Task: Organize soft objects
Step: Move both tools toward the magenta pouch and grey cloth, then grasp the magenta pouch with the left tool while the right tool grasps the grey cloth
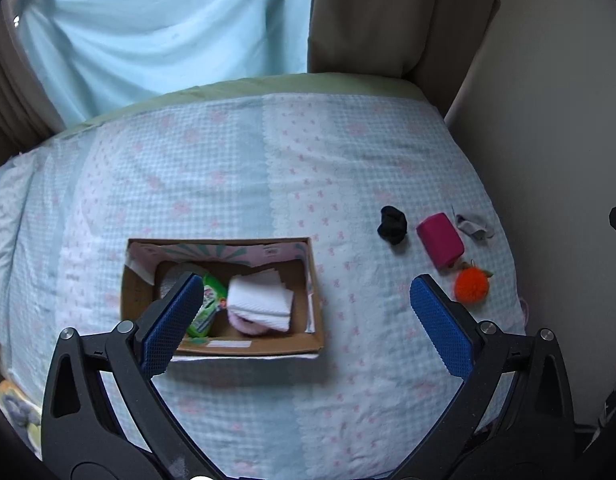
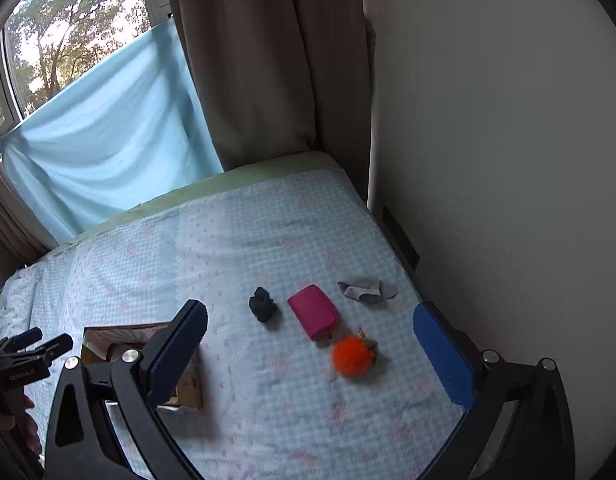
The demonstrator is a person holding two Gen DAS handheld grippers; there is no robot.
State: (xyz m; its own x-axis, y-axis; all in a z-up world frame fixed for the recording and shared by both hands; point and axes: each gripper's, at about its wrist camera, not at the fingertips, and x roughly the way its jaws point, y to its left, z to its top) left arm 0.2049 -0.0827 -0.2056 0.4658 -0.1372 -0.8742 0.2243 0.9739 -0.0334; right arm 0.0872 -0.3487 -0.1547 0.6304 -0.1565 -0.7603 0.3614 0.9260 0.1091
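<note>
Checked bedding point(image 1: 308, 168) covers a bed below a blue curtain point(image 2: 108, 128). Your left tongs point(image 1: 304, 304) and right tongs point(image 2: 308, 340) both gape wide, holding nothing. Only the left view shows inside the box point(image 1: 248, 346): a white cloth point(image 1: 262, 300) and green packet point(image 1: 206, 312). On the bedding right of it lie a black sock point(image 2: 263, 305), pink pouch point(image 2: 313, 316), grey sock point(image 2: 365, 290) and orange pompom point(image 2: 352, 356).

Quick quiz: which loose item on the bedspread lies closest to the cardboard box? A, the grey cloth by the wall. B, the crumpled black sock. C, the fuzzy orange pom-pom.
B: the crumpled black sock is the leftmost loose item, nearest the open cardboard box; the others lie farther right.
</note>
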